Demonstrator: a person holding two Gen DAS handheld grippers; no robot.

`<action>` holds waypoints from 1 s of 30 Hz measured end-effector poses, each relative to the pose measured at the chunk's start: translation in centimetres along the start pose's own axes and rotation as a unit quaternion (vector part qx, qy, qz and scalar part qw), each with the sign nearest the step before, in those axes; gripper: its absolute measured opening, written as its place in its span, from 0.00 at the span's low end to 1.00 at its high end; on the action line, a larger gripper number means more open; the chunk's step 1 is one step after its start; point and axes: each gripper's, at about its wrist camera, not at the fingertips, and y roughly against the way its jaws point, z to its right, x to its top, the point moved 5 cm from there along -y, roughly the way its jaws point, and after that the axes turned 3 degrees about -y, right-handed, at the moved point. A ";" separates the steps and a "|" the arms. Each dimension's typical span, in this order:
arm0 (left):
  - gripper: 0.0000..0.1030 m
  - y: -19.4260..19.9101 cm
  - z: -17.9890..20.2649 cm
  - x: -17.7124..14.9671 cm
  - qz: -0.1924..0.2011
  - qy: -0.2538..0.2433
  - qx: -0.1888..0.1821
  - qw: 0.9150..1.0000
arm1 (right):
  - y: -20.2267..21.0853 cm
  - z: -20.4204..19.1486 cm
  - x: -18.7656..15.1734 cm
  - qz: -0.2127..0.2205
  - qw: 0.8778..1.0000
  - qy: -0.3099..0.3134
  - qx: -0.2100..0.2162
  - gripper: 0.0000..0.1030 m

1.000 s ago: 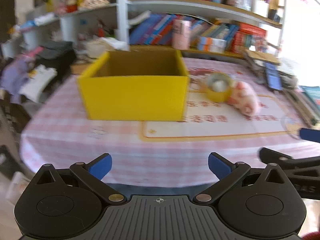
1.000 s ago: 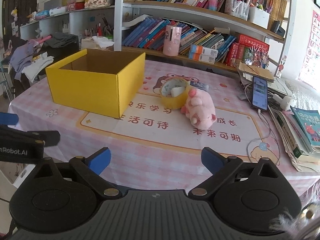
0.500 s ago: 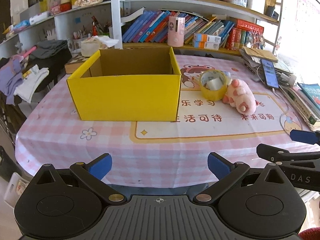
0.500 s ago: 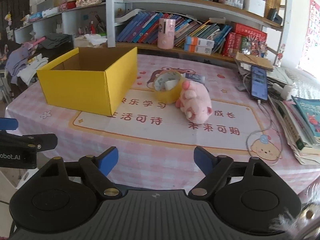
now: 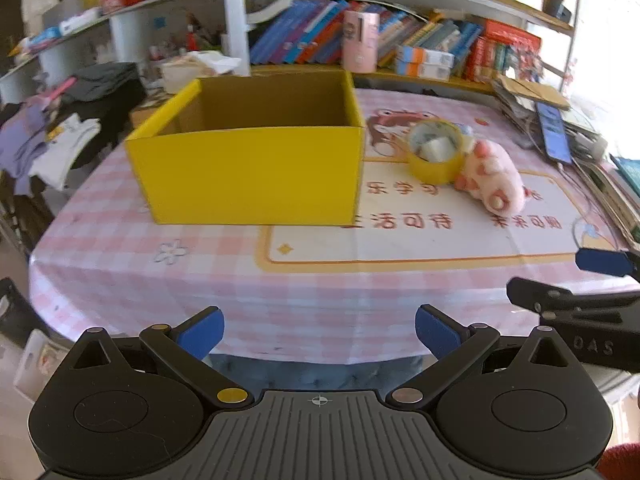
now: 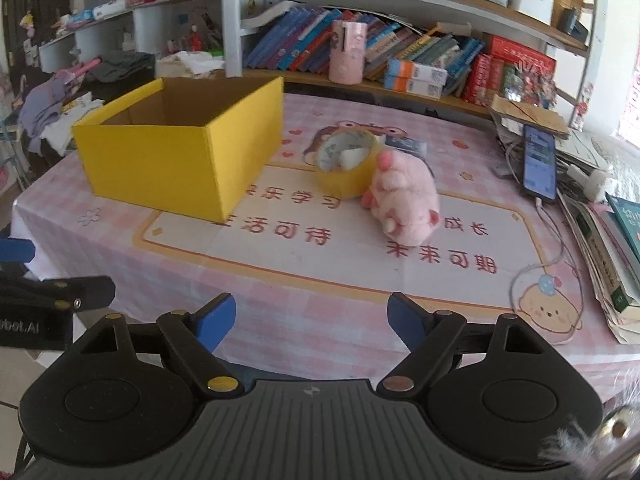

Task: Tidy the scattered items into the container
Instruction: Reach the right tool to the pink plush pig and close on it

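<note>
On the left of the pink checked table [image 6: 280,296] stands the open yellow box [image 6: 168,168], and to its right a roll of yellow tape [image 6: 346,168] lies touching a pink plush toy [image 6: 404,204], both outside the box. The left tongs [image 5: 319,330] are spread apart with nothing between them. The right tongs [image 6: 311,318], whose jaws have just been closing a little, are also apart and empty, at the table's near edge, well short of the items.
</note>
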 end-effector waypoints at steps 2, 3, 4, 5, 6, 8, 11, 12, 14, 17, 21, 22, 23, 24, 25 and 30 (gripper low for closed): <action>0.99 -0.4 0.9 0.3 -0.001 -0.007 -0.008 1.000 | -0.3 1.1 0.1 -0.002 1.000 -0.011 -0.008 0.80; 0.99 -0.6 1.3 0.5 0.000 -0.010 -0.013 1.000 | -0.4 1.6 0.2 -0.002 1.000 -0.016 -0.012 0.80; 0.99 -0.8 1.6 0.7 0.001 -0.012 -0.016 1.000 | -0.6 2.2 0.3 -0.003 1.000 -0.021 -0.016 0.80; 0.99 -1.0 2.0 0.9 0.002 -0.014 -0.020 1.000 | -0.7 2.7 0.5 -0.003 1.000 -0.025 -0.019 0.80; 0.99 -1.2 2.4 1.1 0.003 -0.016 -0.023 1.000 | -0.9 3.1 0.6 -0.002 0.999 -0.027 -0.020 0.80; 0.99 -1.8 3.2 1.8 0.005 -0.020 -0.030 0.999 | -1.3 3.9 1.0 -0.001 0.999 -0.026 -0.022 0.80; 0.98 -2.8 4.4 2.8 0.006 -0.023 -0.039 0.999 | -1.8 5.0 1.8 0.003 1.000 -0.019 -0.023 0.80; 0.98 -3.3 4.8 3.2 0.005 -0.024 -0.041 0.999 | -2.1 5.4 2.2 0.003 1.000 -0.019 -0.024 0.80; 0.97 -4.1 5.9 4.0 0.003 -0.028 -0.046 0.999 | -2.6 6.7 2.8 0.001 0.999 -0.022 -0.029 0.80; 0.97 -5.3 7.6 4.9 -0.002 -0.037 -0.057 0.998 | -3.6 8.4 3.4 -0.007 0.999 -0.024 -0.032 0.80; 0.97 -6.6 9.8 5.9 -0.010 -0.052 -0.066 0.996 | -5.0 9.9 4.6 -0.013 1.000 -0.017 -0.021 0.80; 0.97 -6.8 10.3 6.2 -0.010 -0.055 -0.066 0.996 | -5.3 10.2 4.9 -0.014 1.000 -0.015 -0.017 0.80; 0.97 -7.0 10.7 6.5 -0.010 -0.057 -0.064 0.996 | -5.7 10.6 5.3 -0.014 1.000 -0.012 -0.012 0.80; 0.97 -7.1 11.0 6.8 -0.010 -0.058 -0.062 0.996 | -6.1 10.8 5.7 -0.015 1.000 -0.009 -0.007 0.80; 0.97 -7.3 11.4 7.1 -0.010 -0.057 -0.058 0.997 | -6.5 11.0 6.0 -0.017 1.000 -0.005 -0.001 0.80; 0.97 -8.2 12.4 8.3 -0.015 -0.037 -0.038 0.998 | -8.5 12.0 7.6 -0.028 0.999 0.018 0.035 0.80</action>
